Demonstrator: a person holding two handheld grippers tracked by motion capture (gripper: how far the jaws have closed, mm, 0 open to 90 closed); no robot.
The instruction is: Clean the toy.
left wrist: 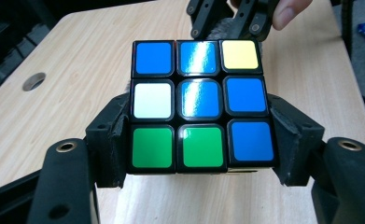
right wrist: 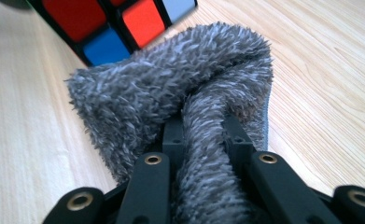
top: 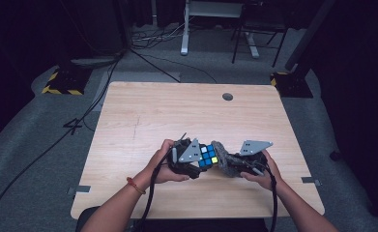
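Note:
A Rubik's cube is held just above the wooden table, near its front middle. My left gripper is shut on the cube, whose near face shows blue, white, yellow and green stickers, with a jaw on each side. My right gripper is shut on a fuzzy grey cloth. The cloth bunches up between its jaws and presses against the cube, whose red, blue and white stickers show above it. The right gripper appears behind the cube in the left gripper view.
A round cable hole sits near the table's far edge. Cables trail over the grey floor to the left. Desk legs and black stands are beyond the table.

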